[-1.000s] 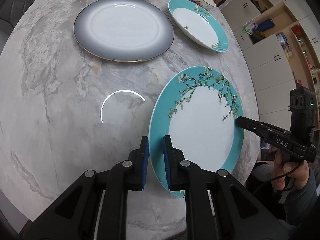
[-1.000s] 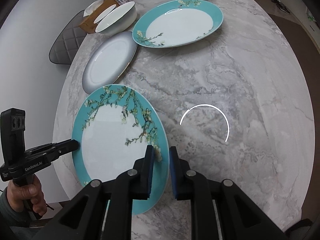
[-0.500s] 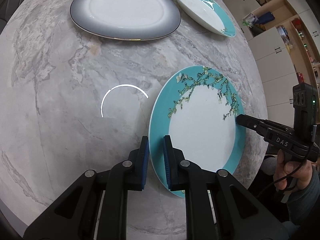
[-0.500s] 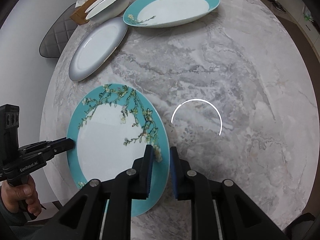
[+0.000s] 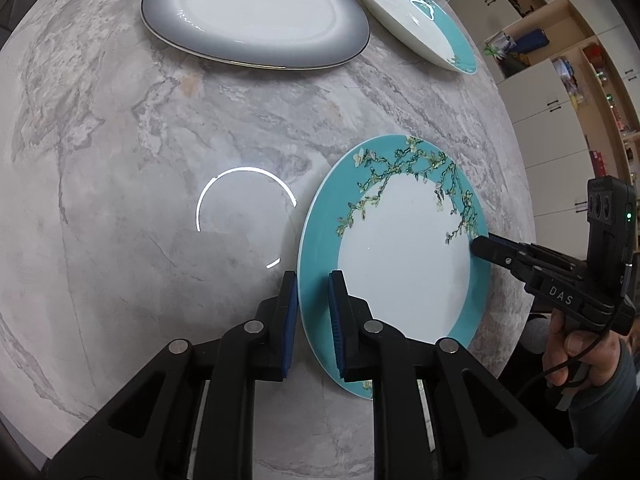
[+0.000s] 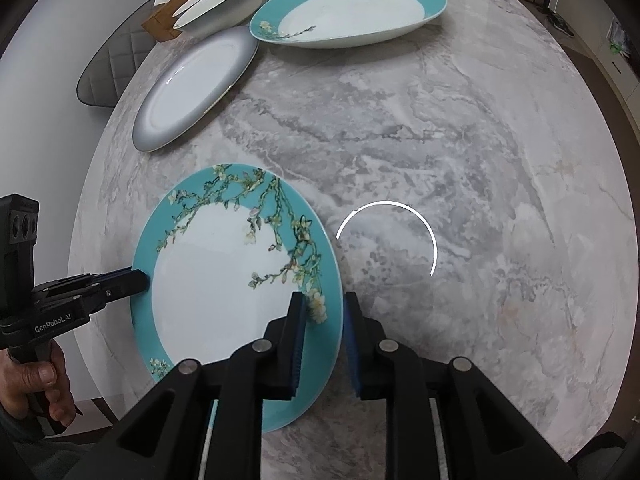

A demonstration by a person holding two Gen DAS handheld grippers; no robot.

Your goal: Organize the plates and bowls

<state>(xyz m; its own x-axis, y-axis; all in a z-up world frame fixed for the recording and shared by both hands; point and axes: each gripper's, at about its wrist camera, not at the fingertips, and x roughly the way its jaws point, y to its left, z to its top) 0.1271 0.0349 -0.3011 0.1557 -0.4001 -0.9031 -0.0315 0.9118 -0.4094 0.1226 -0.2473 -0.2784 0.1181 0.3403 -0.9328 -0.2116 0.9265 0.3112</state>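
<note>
Left wrist view: left claw (image 5: 313, 300) sits nearly closed on the left rim of the teal blossom plate (image 5: 400, 264), rim between the blue pads; the plate lies low on the marble surface (image 5: 120, 160) at lower right of frame, and I cannot tell if it is fully down. Right claw (image 5: 478, 246) pinches the opposite rim at right. Risk: the plate's lower right rim sits close to the surface edge, so a one-sided let-go could tip or skid it off. Open room is the bare marble at left and centre; grey plate (image 5: 256, 16) at top and teal oval dish (image 5: 420, 20) at upper right are well apart. Right wrist view: right claw (image 6: 322, 312) straddles the plate (image 6: 224, 280) rim at lower centre, jaws opening, the outer pad already showing a gap, so the grip is loosening. Left claw (image 6: 140, 278) holds the far rim at left. Risk: the right side drops first and clatters or chips on stone. Free room is wide at right of frame; the surface edge runs close along lower left, under the plate.
</note>
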